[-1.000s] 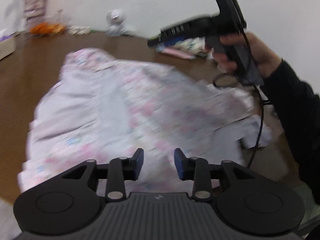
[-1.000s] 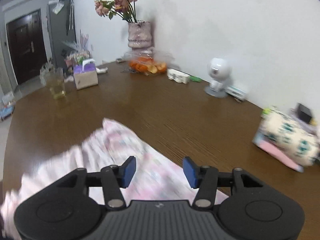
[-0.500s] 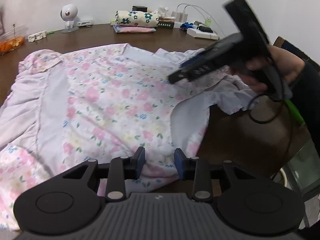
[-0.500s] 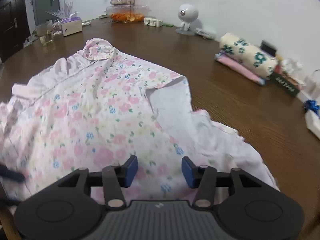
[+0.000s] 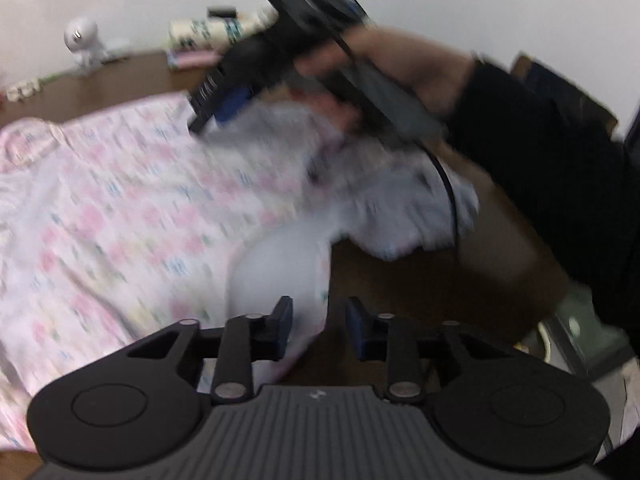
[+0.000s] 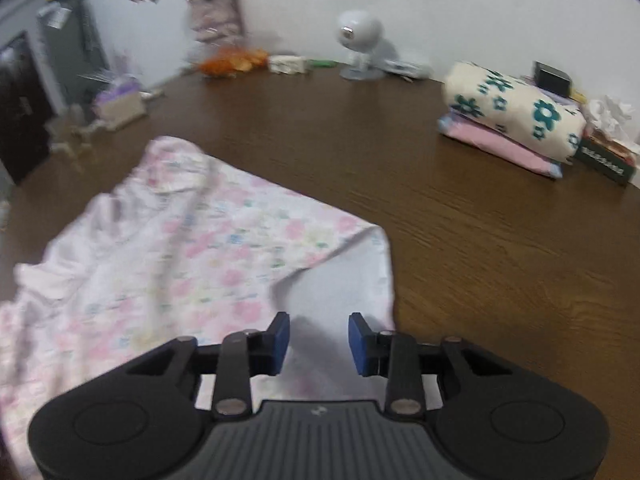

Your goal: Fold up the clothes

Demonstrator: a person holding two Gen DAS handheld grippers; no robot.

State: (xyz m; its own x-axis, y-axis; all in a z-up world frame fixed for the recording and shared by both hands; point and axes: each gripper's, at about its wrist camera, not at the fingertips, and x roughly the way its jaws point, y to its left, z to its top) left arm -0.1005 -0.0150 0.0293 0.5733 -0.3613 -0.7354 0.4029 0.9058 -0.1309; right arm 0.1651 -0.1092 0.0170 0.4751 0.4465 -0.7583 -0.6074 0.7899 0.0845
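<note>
Soft even indoor light, heavy motion blur, fisheye-bent dark corners.

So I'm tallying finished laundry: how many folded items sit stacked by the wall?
2: a cream roll with teal flowers on top, and a pink folded piece beneath it. More could be hidden behind them.

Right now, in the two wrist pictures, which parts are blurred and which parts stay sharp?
Left wrist view: the pink floral garment and the hand holding the other tool are smeared by motion, while the left tongs are sharp. Right wrist view: the right tongs are crisp, the garment is softly blurred, and the vase of flowers is streaked; the fisheye lens bends the brown wooden table's edge.
</note>
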